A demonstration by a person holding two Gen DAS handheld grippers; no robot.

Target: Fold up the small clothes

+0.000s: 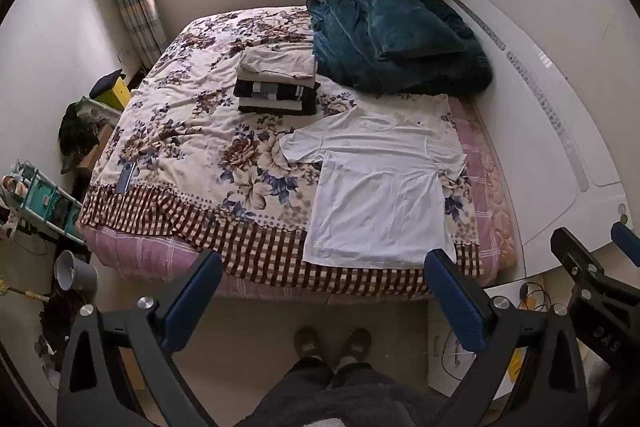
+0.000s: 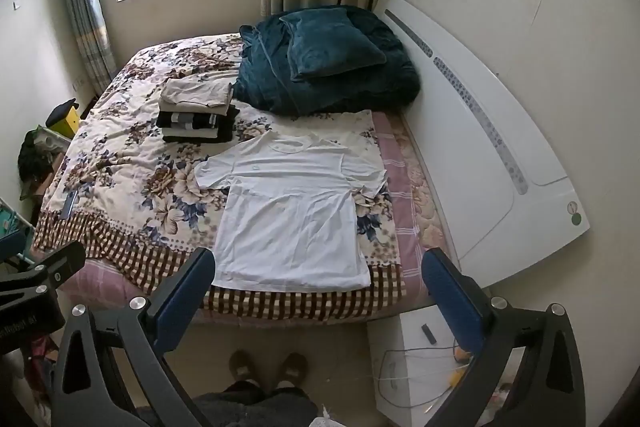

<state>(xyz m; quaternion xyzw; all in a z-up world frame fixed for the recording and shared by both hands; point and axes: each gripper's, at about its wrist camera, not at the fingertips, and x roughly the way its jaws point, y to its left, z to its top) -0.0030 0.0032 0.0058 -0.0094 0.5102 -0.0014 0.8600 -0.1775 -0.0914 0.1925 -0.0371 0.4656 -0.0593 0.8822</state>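
A white T-shirt (image 1: 380,187) (image 2: 292,211) lies spread flat on the bed's near right part, collar away from me, hem at the near edge. Behind it to the left stands a stack of folded clothes (image 1: 276,83) (image 2: 198,111), beige on top, dark below. My left gripper (image 1: 324,263) hangs open above the bed's near edge, short of the shirt's hem, with nothing between its blue pads. My right gripper (image 2: 320,263) is open too, held back from the hem and holding nothing. Part of the right gripper (image 1: 592,267) shows at the right edge of the left wrist view.
The bed carries a floral cover (image 1: 192,147) with a checked border. A dark teal blanket and pillow (image 1: 400,39) are heaped at the far right beside the white headboard (image 1: 560,131). A white bedside table (image 2: 408,359) with cables stands at the right. The person's feet (image 1: 332,343) are on the floor. Clutter (image 1: 44,203) fills the left.
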